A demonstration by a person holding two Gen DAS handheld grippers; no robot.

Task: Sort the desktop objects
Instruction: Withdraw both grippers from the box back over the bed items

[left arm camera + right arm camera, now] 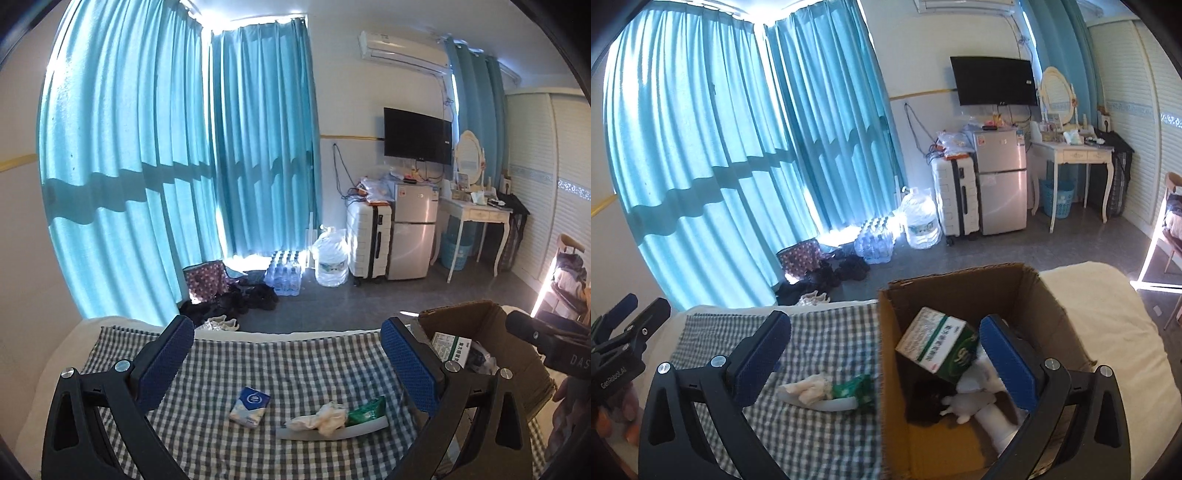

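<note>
Right now both grippers stand wide apart with nothing between their blue pads. On the left wrist view the left gripper (288, 363) hangs over a checked cloth (221, 362), and ahead of it, low between the two fingers, lie a small blue-and-white tissue pack (249, 406) and, just to its right, a crumpled white cloth (325, 417) resting on a green packet (367, 406) and a pale flat strip (295, 435); none of these touches the pads. At the cloth's right edge stands an open cardboard box (465, 314). On the right wrist view the right gripper (886, 358) straddles the near left wall of that box: its left finger is over the cloth, above the white cloth and green packet, and its right finger is over the box's inside. In the box a green-and-white carton (938, 341) leans tilted, with a dark bundle (925, 404) and a small white soft toy (967, 404) below it on the box floor
</note>
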